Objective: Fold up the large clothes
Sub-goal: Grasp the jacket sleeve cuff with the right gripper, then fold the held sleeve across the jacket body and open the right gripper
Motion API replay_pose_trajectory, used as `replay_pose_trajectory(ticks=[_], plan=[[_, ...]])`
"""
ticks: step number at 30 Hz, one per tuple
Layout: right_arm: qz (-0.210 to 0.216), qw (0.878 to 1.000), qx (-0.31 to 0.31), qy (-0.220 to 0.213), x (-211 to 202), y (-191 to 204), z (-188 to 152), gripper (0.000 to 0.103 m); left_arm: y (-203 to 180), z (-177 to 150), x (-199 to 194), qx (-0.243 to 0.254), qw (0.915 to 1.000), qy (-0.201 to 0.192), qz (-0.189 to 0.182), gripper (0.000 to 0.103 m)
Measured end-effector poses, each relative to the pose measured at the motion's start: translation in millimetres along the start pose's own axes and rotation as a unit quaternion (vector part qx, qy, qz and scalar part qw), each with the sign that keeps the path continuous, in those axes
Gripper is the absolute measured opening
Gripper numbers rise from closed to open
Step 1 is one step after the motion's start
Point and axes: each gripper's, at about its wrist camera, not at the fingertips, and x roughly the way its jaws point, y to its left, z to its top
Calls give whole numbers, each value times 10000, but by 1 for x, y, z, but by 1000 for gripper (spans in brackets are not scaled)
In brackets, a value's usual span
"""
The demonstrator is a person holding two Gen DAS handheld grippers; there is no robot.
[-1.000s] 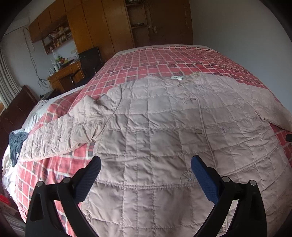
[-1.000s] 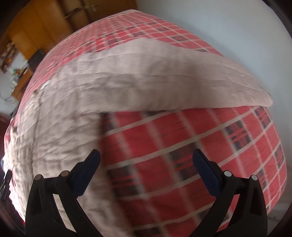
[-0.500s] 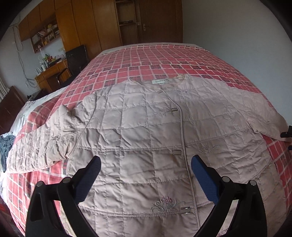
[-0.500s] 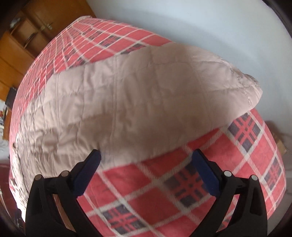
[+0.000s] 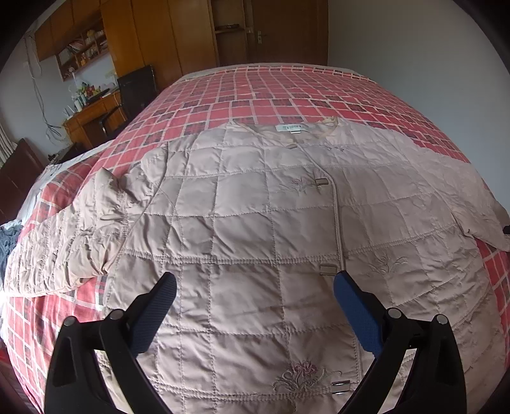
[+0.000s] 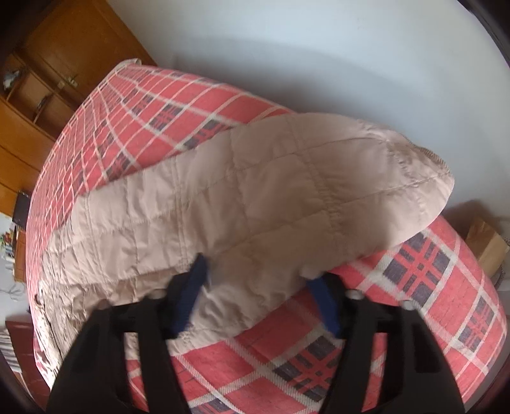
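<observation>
A beige quilted jacket (image 5: 255, 203) lies face up and spread flat on the red plaid bed (image 5: 287, 92), collar at the far side. Its left sleeve (image 5: 63, 242) is crumpled toward the bed's left edge. My left gripper (image 5: 255, 286) hovers open above the jacket's lower front, holding nothing. In the right wrist view the jacket's right sleeve (image 6: 255, 197) lies out to the bed's edge, cuff (image 6: 427, 172) at the far right. My right gripper (image 6: 256, 270) is at the sleeve's near edge. Its jaws stand partly drawn in with sleeve fabric between them, blurred by motion.
Wooden wardrobes (image 5: 178, 38) and a door (image 5: 280, 28) stand beyond the bed. A desk (image 5: 92, 111) and a dark chair (image 5: 137, 86) are at the left. A white wall (image 6: 318, 63) runs close along the bed's right side. A cardboard box (image 6: 487, 242) sits on the floor there.
My right gripper has moved onto the sleeve and its jaws have narrowed around the fabric. The left gripper's view has shifted slightly; it stays open over the jacket.
</observation>
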Motion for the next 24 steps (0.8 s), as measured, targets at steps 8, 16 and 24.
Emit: replay_pose_trajectory(ticks=[8, 16, 24], plan=[[727, 9957, -190, -540, -32, 17, 3, 9, 12, 3, -4, -137, 9999, 7, -42, 99], [1681, 9732, -1349, -805, -68, 109, -21, 8, 23, 8, -11, -230, 9997, -35, 7, 99], [2296, 9346, -2629, -693, -75, 206, -75, 8, 38, 12, -6, -460, 9987, 0, -240, 99]])
